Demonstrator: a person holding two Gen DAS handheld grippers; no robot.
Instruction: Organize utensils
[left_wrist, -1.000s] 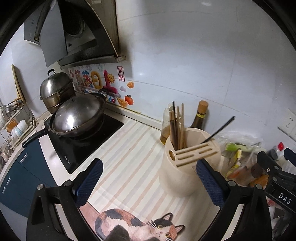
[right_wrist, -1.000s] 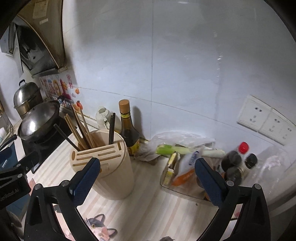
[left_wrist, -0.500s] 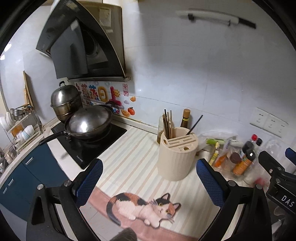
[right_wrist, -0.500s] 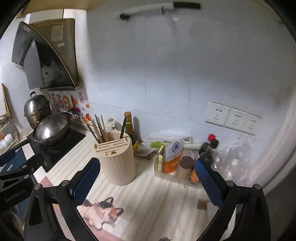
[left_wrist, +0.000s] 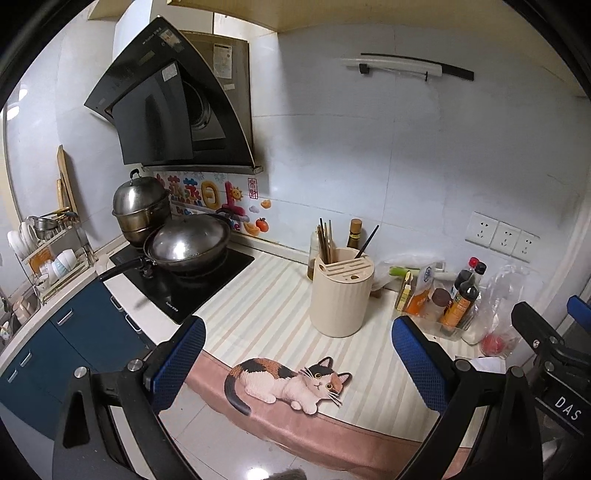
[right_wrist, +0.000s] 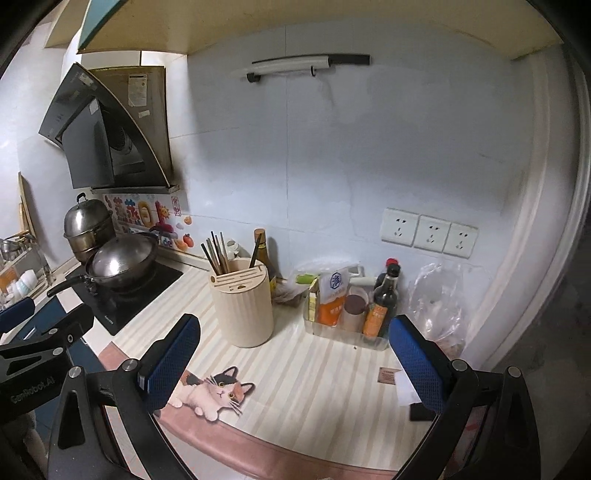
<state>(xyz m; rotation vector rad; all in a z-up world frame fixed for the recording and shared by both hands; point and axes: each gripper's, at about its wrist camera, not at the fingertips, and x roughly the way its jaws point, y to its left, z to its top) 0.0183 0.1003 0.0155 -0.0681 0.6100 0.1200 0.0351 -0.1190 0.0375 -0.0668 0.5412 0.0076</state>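
Left wrist view gives me the left gripper (left_wrist: 297, 363) with its blue-padded fingers (left_wrist: 180, 360) spread wide and nothing between them. Ahead of the fingers, nearer the right one, stands the utensil holder (left_wrist: 341, 291) on the striped counter mat (left_wrist: 266, 302): a cream, ribbed, round tub with a slotted top. A bunch of brown wooden chopsticks (left_wrist: 325, 240) stands upright in its far-left opening, and a single dark chopstick (left_wrist: 366, 237) leans out to the right. Just behind the holder I see a brown bottle (left_wrist: 354, 233) against the wall. Beyond the left finger sits a lidded wok (left_wrist: 188, 247) on the black cooktop (left_wrist: 177, 284).

In the right wrist view, my right gripper (right_wrist: 293, 363) is likewise released, fingers (right_wrist: 415, 363) wide apart and empty. The holder (right_wrist: 243, 301) sits ahead, closer to the left finger, well clear of both pads. A clear tray of condiments (right_wrist: 351, 306) lies ahead between the fingers, toward the right one. The cat print (right_wrist: 212, 393) on the mat is just beside the left finger.
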